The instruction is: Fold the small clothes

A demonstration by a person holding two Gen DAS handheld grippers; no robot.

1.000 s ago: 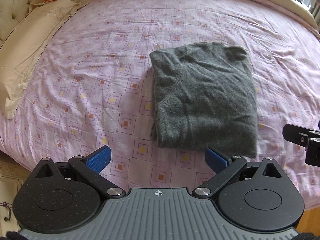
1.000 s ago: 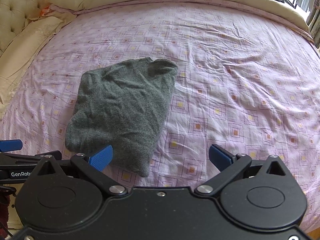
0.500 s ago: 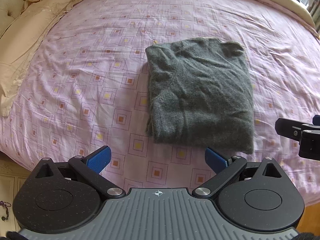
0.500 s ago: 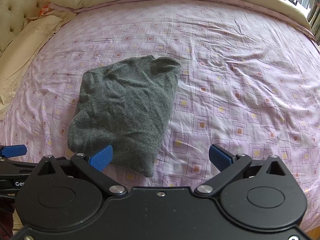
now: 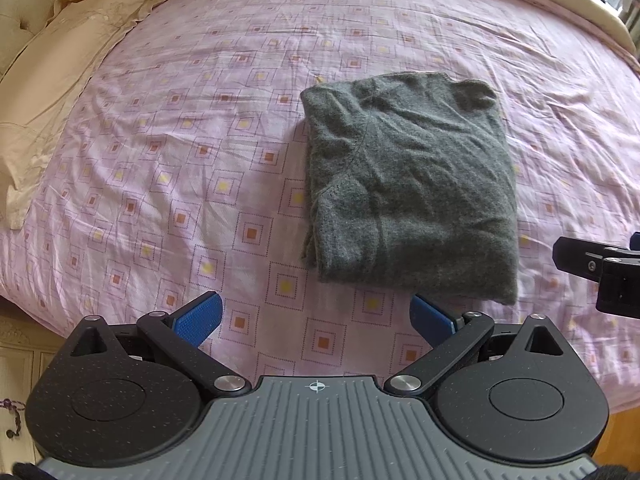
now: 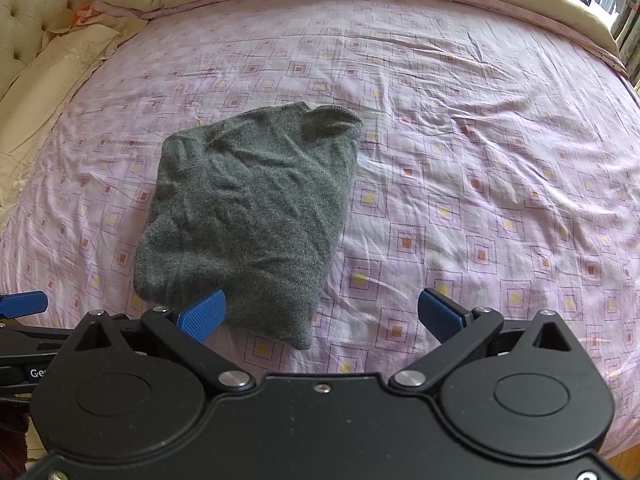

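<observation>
Grey sweater [image 5: 408,188] lies folded into a rectangle on the bed [image 5: 200,128], centre-right in left wrist view, centre-left in right wrist view. Left gripper [image 5: 316,318] fingers spread wide, holding nothing. Right gripper [image 6: 322,312] fingers also wide apart, empty, above the sweater's near edge. Beige pillow [image 5: 52,80] upper left.

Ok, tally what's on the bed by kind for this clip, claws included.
Grey folded sweater: 1
Beige pillow: 1
Pink patterned bedsheet: 1
Claws, both open and empty: 2, left claw, right claw
Total: 5
</observation>
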